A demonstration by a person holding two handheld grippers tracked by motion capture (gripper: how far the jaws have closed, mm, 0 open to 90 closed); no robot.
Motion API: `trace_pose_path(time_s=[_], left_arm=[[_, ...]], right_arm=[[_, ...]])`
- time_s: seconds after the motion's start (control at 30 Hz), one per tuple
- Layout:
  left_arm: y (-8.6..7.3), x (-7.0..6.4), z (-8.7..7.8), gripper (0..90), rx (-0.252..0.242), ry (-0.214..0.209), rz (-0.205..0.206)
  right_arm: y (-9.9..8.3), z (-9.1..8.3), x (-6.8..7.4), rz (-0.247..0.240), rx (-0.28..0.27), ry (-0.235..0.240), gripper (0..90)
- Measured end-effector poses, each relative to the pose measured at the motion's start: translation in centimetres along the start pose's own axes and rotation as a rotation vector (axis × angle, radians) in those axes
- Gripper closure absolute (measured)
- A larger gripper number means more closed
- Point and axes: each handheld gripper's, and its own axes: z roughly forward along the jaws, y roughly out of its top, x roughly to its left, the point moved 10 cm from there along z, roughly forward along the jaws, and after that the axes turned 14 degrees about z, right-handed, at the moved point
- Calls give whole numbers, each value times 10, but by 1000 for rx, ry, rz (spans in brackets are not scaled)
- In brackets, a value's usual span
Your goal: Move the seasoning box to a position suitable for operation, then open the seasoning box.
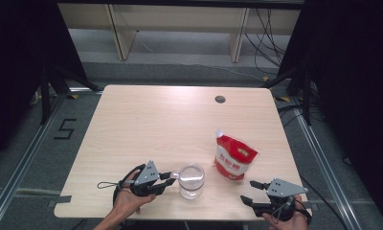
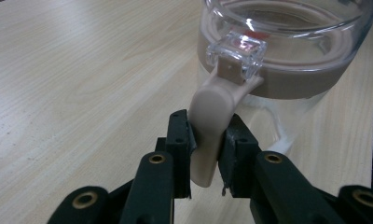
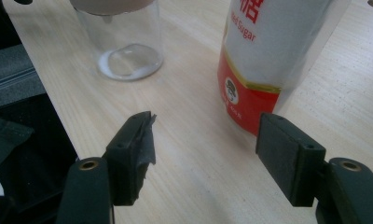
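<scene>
Reading "Red Sugar" on pouch [image 3: 264, 51] label

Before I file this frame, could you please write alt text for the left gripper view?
The left gripper is shut on the beige latch tab of a clear glass jar, its two black jaws pinching the tab from both sides. The jar stands on a light wooden table, with a clear plastic clasp where the tab meets the jar's beige collar.

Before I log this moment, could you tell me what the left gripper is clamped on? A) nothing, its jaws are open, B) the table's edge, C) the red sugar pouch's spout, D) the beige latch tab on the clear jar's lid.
D: the left gripper has its jaws closed on the beige latch tab of the clear jar; the sugar pouch lies apart.
</scene>
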Motion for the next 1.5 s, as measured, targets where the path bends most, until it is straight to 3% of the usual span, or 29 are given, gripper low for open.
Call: trace_pose_path(time_s=[0.13,0.23,0.27,0.3,0.33,0.37,0.43,0.53,0.67,0.7,0.8,0.97,1.17,1.2,1.27,1.37,1.43,1.5], left_arm=[[-1,0,-1,749,5,-3,19],[-1,-2,-2,741,0,-6,-18],[-1,-2,-2,724,0,-6,-18],[0,-4,-4,629,-15,-48,-62],[0,-4,-4,587,-15,-48,-62],[-1,-4,-6,580,-1,-19,-22],[-3,-6,-9,526,10,-12,-5],[-3,-7,-14,395,6,-4,-13],[-3,-6,-19,349,1,1,-48],[0,-5,-23,340,-12,-2,-76],[3,-1,-30,313,-20,14,-72],[13,3,-38,289,-42,27,-107],[22,-1,-41,455,-76,-10,-108],[22,0,-42,485,-65,5,-77],[22,-1,-43,581,-62,17,-85],[27,0,-46,709,-69,24,-56],[29,0,-47,770,-77,28,-62],[32,0,-47,819,-89,28,-55]], right_arm=[[1,1,0,-7,-8,-4,375],[2,2,1,-13,-7,-2,374],[2,2,1,-13,-7,-2,374],[1,2,2,-11,-3,-2,373],[1,2,1,-11,-4,-2,373],[1,3,2,-4,-5,10,373],[0,2,2,0,4,7,373],[1,4,3,-9,-5,16,370],[0,3,4,-4,9,9,369],[1,4,3,-13,0,0,368],[0,4,5,7,7,-2,368],[-1,4,4,-1,11,2,369],[-2,6,4,-21,18,10,374],[-2,6,4,-21,20,12,376],[-3,7,4,-29,22,10,381],[-3,7,6,-28,23,17,381],[-3,8,8,-35,21,32,381],[-3,7,8,-32,27,18,381]])
